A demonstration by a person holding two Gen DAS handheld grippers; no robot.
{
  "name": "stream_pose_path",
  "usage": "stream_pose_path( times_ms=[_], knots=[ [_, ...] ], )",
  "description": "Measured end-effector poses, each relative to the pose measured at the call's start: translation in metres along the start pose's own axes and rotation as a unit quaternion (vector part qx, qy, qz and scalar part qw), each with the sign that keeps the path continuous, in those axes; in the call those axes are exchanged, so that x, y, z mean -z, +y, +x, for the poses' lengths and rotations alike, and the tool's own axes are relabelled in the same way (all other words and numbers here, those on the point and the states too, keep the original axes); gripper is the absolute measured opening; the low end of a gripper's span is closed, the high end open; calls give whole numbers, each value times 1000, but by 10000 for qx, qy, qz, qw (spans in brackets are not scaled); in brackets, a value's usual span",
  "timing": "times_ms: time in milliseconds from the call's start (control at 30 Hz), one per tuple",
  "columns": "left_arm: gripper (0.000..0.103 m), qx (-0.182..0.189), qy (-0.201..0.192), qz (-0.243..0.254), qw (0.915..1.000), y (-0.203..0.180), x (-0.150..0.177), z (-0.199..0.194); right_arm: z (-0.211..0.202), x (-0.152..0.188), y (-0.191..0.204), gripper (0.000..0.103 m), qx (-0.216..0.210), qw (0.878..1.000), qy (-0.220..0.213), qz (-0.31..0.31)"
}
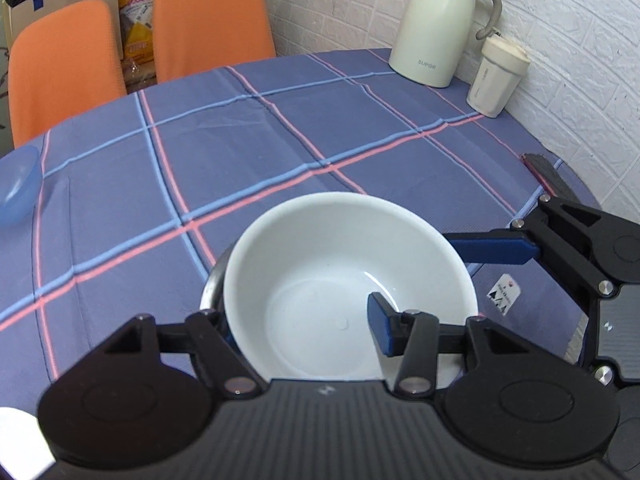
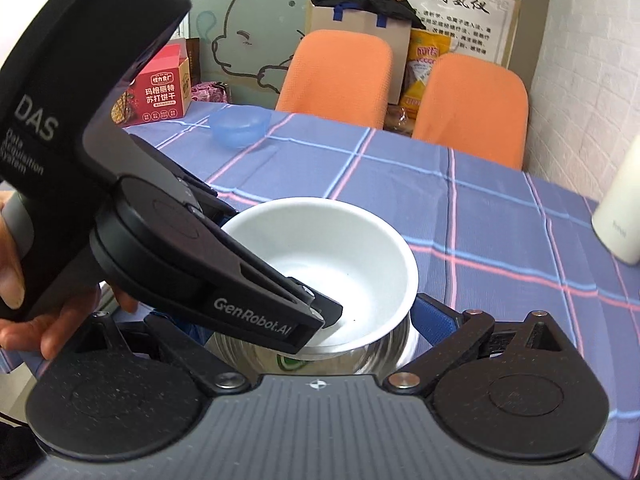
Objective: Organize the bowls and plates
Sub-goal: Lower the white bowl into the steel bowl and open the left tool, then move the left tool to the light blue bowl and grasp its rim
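A white bowl (image 1: 320, 264) (image 2: 340, 256) sits tilted inside a steel bowl (image 2: 352, 364), whose rim (image 1: 212, 284) shows at its left. My left gripper (image 1: 304, 328) straddles the white bowl's near wall, one blue pad (image 1: 380, 328) inside, the other hidden outside; whether it clamps is unclear. My right gripper (image 2: 304, 328) straddles the steel bowl with its jaws spread wide, one blue pad (image 2: 434, 318) beside the bowl; in the left wrist view it (image 1: 492, 250) reaches in from the right. A translucent blue bowl (image 1: 16, 188) (image 2: 240, 126) stands apart at the table's far side.
A cream thermos jug (image 1: 440, 24) and a white lidded cup (image 1: 496, 76) stand by the brick wall. Two orange chairs (image 2: 472, 108) stand behind the checked tablecloth (image 1: 280, 148). A red biscuit box (image 2: 160, 88) stands at the far edge. A person's hand (image 2: 12, 272) holds the left gripper.
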State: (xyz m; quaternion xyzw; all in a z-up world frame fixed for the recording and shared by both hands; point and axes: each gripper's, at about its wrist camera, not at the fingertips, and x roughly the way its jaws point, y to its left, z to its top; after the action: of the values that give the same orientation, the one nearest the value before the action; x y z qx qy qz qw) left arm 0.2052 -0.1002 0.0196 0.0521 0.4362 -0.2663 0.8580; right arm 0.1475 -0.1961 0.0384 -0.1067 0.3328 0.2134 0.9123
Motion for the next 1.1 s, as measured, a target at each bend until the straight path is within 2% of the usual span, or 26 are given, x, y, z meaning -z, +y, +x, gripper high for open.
stream_pose_path(
  times_ms=[133, 200, 400, 567, 667, 833, 1100],
  knots=[
    [52, -196, 4, 14, 9998, 2, 3, 6, 6, 10, -9, 87, -96, 9997, 95, 183],
    [58, -96, 21, -92, 9999, 7, 4, 6, 7, 15, -11, 87, -122, 9996, 130, 210],
    [66, 77, -203, -165, 9996, 13, 8, -16, -7, 33, -15, 87, -109, 9994, 123, 291],
    [68, -335, -497, 96, 9982, 5, 11, -34, -29, 43, -16, 87, -139, 9987, -102, 470],
    [73, -444, -592, 105, 9972, 4, 11, -43, -39, 40, -12, 87, -167, 9985, -286, 437],
    [73, -608, -684, 1, 9958, 16, 15, -61, -41, 26, -7, 87, -171, 9984, -452, 294],
    [73, -964, -727, -251, 9924, 69, 18, -78, -15, -1, -3, 87, -279, 9981, -417, 362]
  ],
)
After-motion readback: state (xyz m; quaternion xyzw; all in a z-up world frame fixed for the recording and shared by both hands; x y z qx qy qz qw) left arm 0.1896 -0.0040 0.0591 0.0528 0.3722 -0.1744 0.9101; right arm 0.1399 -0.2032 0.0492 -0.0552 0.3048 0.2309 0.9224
